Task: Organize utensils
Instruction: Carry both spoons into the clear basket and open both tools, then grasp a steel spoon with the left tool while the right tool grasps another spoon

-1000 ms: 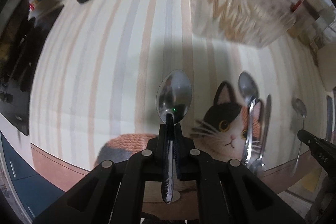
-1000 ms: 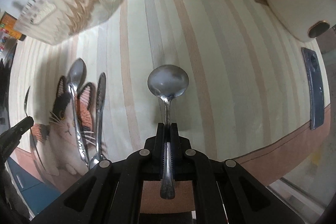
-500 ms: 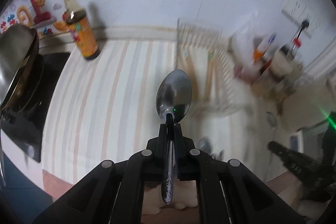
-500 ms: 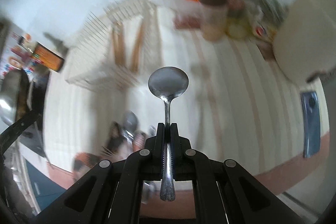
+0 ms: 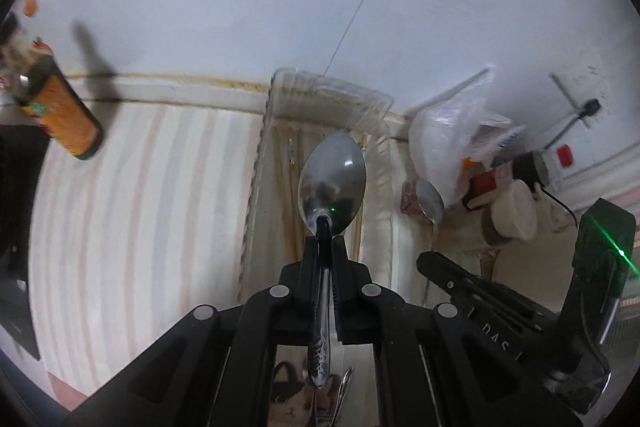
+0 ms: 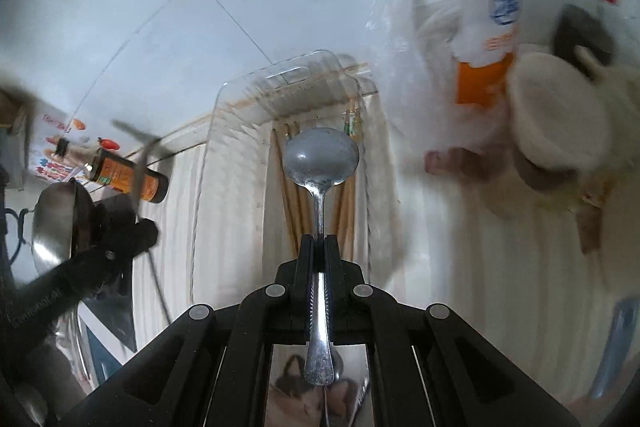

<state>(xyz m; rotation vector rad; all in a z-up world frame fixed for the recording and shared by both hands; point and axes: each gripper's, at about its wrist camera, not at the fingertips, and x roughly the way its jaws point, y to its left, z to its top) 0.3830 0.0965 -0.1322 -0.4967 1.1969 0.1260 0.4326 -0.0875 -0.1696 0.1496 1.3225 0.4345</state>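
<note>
My left gripper (image 5: pixel 325 247) is shut on a metal spoon (image 5: pixel 332 183), bowl forward, held above the counter. My right gripper (image 6: pixel 319 245) is shut on a second metal spoon (image 6: pixel 321 157), also bowl forward. Both spoons point at a clear plastic utensil tray (image 5: pixel 280 99) by the wall, which holds wooden chopsticks (image 6: pixel 290 187). The tray also shows in the right wrist view (image 6: pixel 240 95). The right gripper with its spoon shows at the right of the left wrist view (image 5: pixel 460 275). The left gripper shows at the left of the right wrist view (image 6: pixel 104 247).
An orange-labelled bottle (image 5: pixel 60 115) stands at the left by the wall. A plastic bag (image 5: pixel 452 131), jars and bottles (image 5: pixel 512 211) crowd the right side. A striped cloth (image 5: pixel 140 207) covers the counter. A metal pan (image 6: pixel 52 227) sits at far left.
Both grippers have lifted and tilted up from the cat mat and moved toward the clear tray at the wall, each still holding its spoon. The two grippers are closer together.
</note>
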